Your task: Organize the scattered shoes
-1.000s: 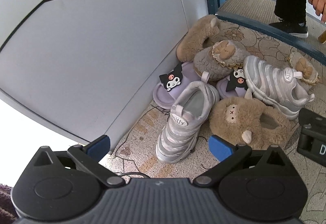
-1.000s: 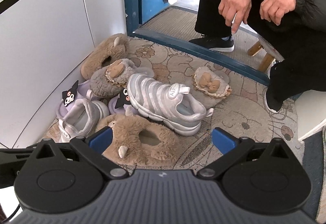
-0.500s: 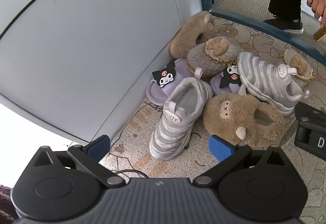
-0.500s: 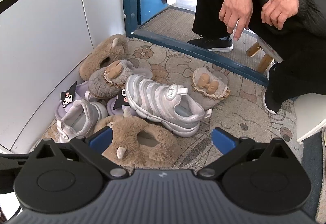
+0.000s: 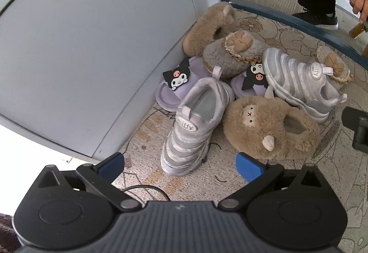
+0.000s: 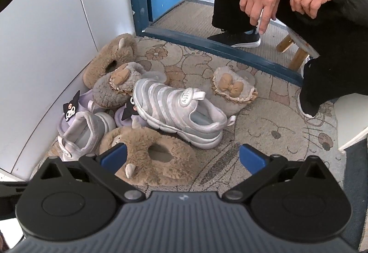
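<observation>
Patterned rug (image 6: 264, 135) by the white cabinet (image 5: 92, 50) holds shoes (image 5: 230, 96) heaped unpaired against it, sorting all left; left claw (image 5: 180, 166) and right claw (image 6: 182, 157) gape, empty.

"miffy" on tongue badge of near grey sneaker (image 5: 191, 129).

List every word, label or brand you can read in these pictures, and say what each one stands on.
"miffy": oval tongue badge of the near silver sneaker.
"miffy", partly turned: tongue badge of the far silver sneaker, also in the right wrist view.
Badge on the sneaker by the white cabinet in the right wrist view: too curved to read.
The purple slides carry cartoon faces, no words.
</observation>
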Action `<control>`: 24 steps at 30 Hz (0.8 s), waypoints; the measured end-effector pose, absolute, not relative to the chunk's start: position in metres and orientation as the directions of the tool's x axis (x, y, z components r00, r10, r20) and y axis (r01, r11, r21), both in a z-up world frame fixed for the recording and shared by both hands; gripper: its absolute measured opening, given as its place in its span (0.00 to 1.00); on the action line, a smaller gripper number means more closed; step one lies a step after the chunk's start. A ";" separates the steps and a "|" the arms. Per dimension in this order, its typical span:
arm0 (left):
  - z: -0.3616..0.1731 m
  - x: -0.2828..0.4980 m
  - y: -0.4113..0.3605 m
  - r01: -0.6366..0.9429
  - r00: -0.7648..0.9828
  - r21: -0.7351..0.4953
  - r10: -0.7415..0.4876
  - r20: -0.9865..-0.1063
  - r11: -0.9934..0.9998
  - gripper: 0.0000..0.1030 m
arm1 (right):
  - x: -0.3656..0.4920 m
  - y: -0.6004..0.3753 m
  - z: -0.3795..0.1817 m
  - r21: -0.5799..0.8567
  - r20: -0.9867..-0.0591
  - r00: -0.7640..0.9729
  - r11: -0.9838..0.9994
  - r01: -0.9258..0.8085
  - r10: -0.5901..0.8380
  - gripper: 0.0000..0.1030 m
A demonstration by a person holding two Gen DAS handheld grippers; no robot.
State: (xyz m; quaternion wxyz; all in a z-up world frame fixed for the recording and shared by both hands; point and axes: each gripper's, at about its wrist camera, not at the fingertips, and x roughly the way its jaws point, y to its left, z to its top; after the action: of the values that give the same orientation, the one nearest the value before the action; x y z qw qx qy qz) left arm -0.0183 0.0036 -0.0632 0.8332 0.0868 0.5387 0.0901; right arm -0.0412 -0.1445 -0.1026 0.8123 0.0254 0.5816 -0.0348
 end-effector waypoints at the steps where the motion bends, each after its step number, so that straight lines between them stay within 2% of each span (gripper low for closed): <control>1: -0.063 -0.017 0.002 -0.051 0.403 0.239 0.239 -0.884 0.970 0.99 | -0.039 -0.145 -0.103 0.001 -0.947 0.321 0.996 0.086 -0.027 1.00; 10: -0.069 -0.008 -0.008 -0.008 0.406 0.194 0.181 -0.896 0.981 0.99 | -0.023 -0.146 -0.104 -0.011 -0.938 0.344 0.996 0.092 -0.042 1.00; 19: -0.070 0.018 0.013 -0.081 0.410 0.179 0.197 -0.891 0.981 0.99 | -0.016 -0.145 -0.109 0.003 -0.942 0.334 0.995 0.103 -0.032 1.00; 24: -0.071 0.015 -0.006 -0.015 0.398 0.183 0.173 -0.901 0.983 0.99 | -0.015 -0.144 -0.111 0.020 -0.946 0.322 0.994 0.106 -0.016 1.00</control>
State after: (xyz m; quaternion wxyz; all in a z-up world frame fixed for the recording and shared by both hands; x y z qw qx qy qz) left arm 0.0149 -0.0056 -0.0713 0.8328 0.0727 0.5458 0.0565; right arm -0.0150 -0.1435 -0.1114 0.8122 0.0390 0.5808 -0.0376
